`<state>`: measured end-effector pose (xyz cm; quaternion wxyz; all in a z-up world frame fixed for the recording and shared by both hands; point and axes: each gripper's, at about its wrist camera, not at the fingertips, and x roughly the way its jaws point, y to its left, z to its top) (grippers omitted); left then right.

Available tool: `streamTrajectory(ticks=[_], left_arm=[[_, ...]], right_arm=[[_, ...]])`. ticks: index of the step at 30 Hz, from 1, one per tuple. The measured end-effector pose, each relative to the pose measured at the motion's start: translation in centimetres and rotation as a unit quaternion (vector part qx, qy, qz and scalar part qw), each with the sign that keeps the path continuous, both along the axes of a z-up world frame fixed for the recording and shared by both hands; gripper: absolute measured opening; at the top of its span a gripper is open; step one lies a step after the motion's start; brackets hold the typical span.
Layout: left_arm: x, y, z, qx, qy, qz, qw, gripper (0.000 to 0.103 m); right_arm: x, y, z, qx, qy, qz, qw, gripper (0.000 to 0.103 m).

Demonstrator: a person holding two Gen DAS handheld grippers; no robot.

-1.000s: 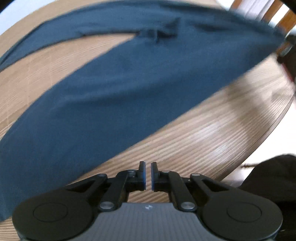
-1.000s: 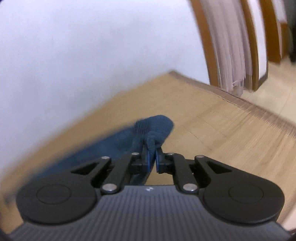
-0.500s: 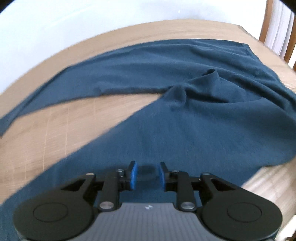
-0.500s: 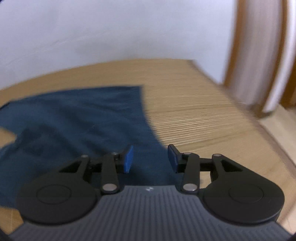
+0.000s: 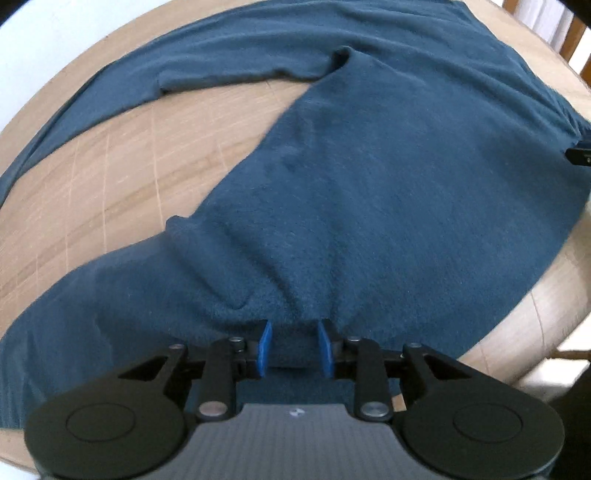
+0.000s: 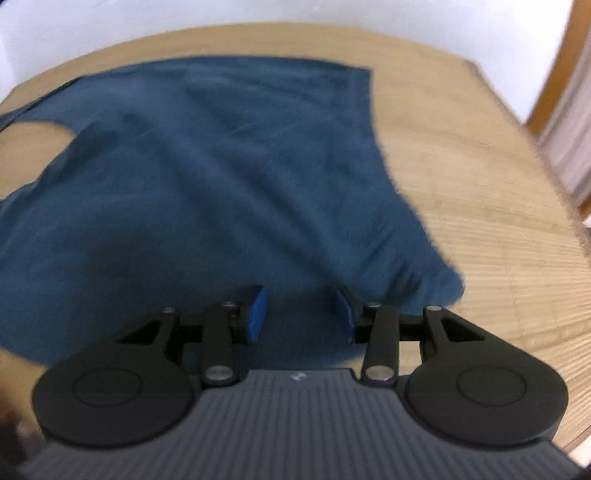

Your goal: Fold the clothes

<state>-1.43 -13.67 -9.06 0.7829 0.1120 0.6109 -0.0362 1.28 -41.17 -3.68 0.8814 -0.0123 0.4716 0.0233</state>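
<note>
A dark blue long-sleeved garment (image 5: 388, 177) lies spread on the round wooden table (image 5: 129, 155). One sleeve (image 5: 207, 70) runs along the far edge to the left. My left gripper (image 5: 294, 347) hangs low over the garment's near part, open, its blue pads (image 5: 264, 347) apart with wrinkled cloth bunching just ahead of them. In the right wrist view the same garment (image 6: 192, 177) fills the left and middle. My right gripper (image 6: 301, 314) is open over the cloth near its right hem corner (image 6: 443, 284). Neither pair of pads pinches fabric.
Bare wood (image 6: 480, 177) lies to the right of the cloth, with the table's edge beyond. Wooden slats (image 5: 576, 33) stand behind the table by a white wall. A small black part (image 5: 580, 157) pokes in at the right edge of the left wrist view.
Both grippers were shut a second ago, the right one on a bunched bit of the cloth held in the air. Both have opened and sunk; the cloth now lies on the table.
</note>
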Motion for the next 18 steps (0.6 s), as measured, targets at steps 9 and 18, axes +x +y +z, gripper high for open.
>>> streamTrajectory(ticks=[9,18], left_arm=[[0.1,-1.3,2.9,-0.002,-0.035,0.019,0.9992,0.032],[9.5,-4.2,6.1,0.006,-0.184,0.001,0.983,0.04]], right_arm=[[0.8,-2.6,3.0,0.051,-0.024,0.015,0.998,0.044],[15.5,-9.6,3.6,0.106,-0.107,-0.109,0.983,0.052]])
